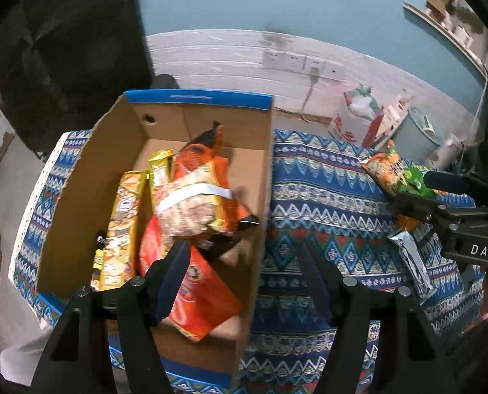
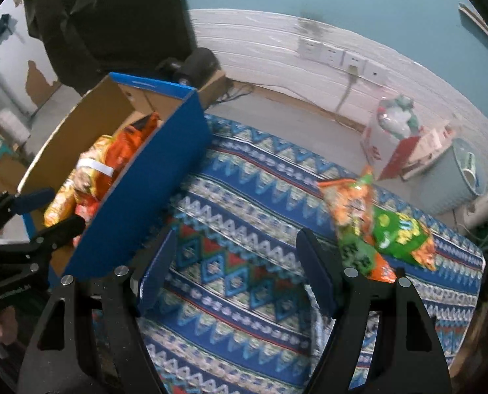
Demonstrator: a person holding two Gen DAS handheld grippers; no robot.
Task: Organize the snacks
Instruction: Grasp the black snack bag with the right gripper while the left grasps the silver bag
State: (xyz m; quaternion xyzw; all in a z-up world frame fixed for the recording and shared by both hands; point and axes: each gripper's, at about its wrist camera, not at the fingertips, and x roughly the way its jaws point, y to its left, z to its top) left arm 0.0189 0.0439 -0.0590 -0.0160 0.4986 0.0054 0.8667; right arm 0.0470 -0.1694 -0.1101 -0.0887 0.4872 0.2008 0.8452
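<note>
Meanwhile, snacks wait beside a half-filled box

Both the left gripper and right gripper hang released and empty; three packets lie on the patterned cloth, best approached low and pinched mid-packet.

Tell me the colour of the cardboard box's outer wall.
The cardboard box is bright blue outside and plain brown inside; the right wrist view shows its outer wall best.
</note>
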